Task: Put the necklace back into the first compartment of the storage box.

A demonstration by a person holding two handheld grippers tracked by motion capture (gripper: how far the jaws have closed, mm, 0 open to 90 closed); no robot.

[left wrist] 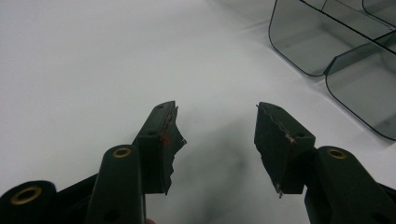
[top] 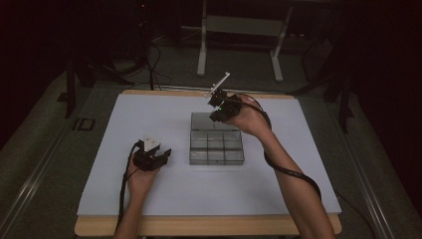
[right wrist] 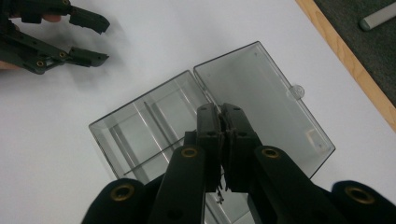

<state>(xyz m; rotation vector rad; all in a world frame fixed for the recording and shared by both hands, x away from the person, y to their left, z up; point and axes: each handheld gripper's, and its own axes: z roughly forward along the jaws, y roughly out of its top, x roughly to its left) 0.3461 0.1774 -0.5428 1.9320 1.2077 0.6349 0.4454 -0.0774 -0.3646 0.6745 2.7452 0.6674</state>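
Note:
A clear smoky plastic compartment box [top: 216, 148] lies at the middle of the white table sheet [top: 149, 114], its lid [top: 208, 121] folded flat open toward the far side. In the right gripper view the box [right wrist: 135, 135] shows its dividers, and the lid [right wrist: 261, 88] has a small round latch. My right gripper [top: 215, 118] hovers over the hinge line with its jaws pressed together [right wrist: 220, 109]; I see nothing between them. My left gripper [top: 161, 155] rests low, left of the box, jaws wide apart and empty [left wrist: 217, 116], box corners [left wrist: 317, 42] at its upper right. It also appears far off [right wrist: 100, 39].
The wooden table edge [right wrist: 345, 56] runs close beyond the open lid. A white metal stand [top: 239, 30] is on the dark floor behind the table. Cables trail from both grippers along the forearms. Bare sheet lies left of and in front of the box.

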